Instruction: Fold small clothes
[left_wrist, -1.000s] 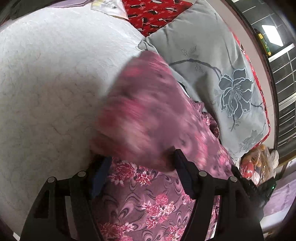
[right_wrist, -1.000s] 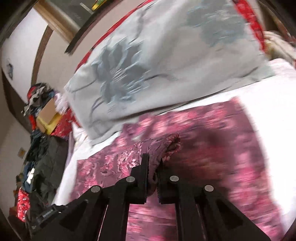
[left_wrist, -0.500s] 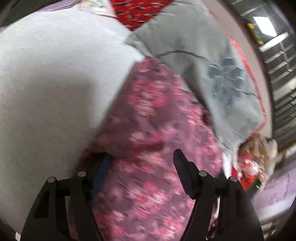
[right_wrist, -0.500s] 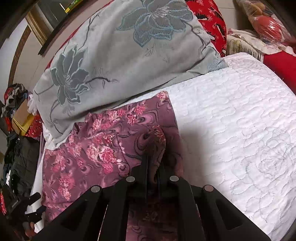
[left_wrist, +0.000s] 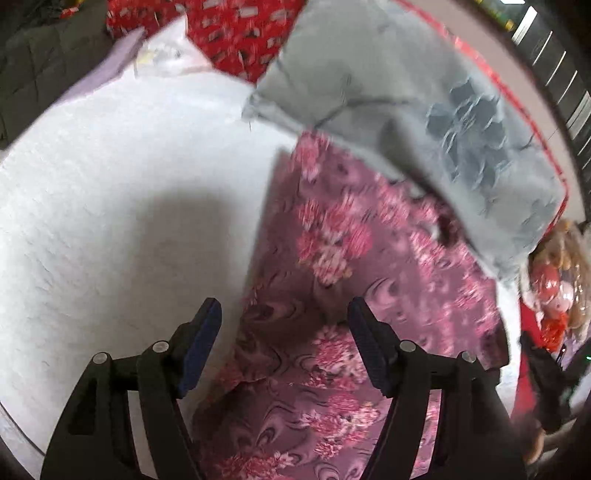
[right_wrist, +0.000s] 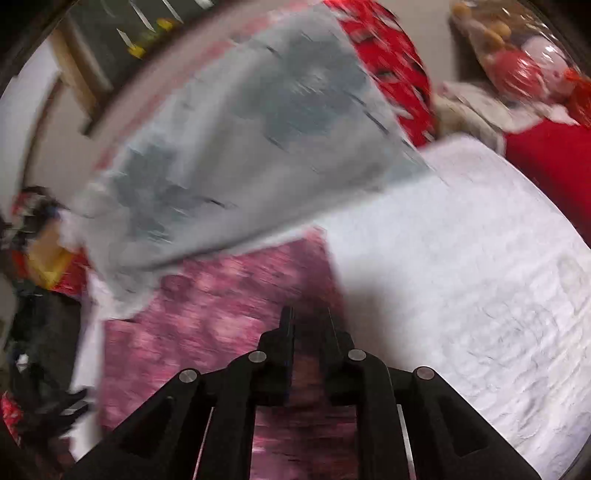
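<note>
A purple garment with pink flowers (left_wrist: 343, 280) lies flat on the white quilted bed (left_wrist: 110, 221), its far end under a grey flowered pillow (left_wrist: 443, 122). My left gripper (left_wrist: 284, 314) is open and empty, above the garment's left edge. In the right wrist view the garment (right_wrist: 221, 306) lies blurred. My right gripper (right_wrist: 310, 317) hangs over its right edge with the jaws a small gap apart and nothing between them.
The grey pillow (right_wrist: 240, 147) lies across the far side of the bed (right_wrist: 480, 277). Red patterned fabric (left_wrist: 240, 33) lies behind it. Bagged toys (right_wrist: 517, 55) and piled dark clothes (right_wrist: 33, 332) sit beyond the bed's edges.
My right gripper let go of the garment's folded edge and opened slightly. The lifted cloth now lies flat. My left gripper drew back, still open.
</note>
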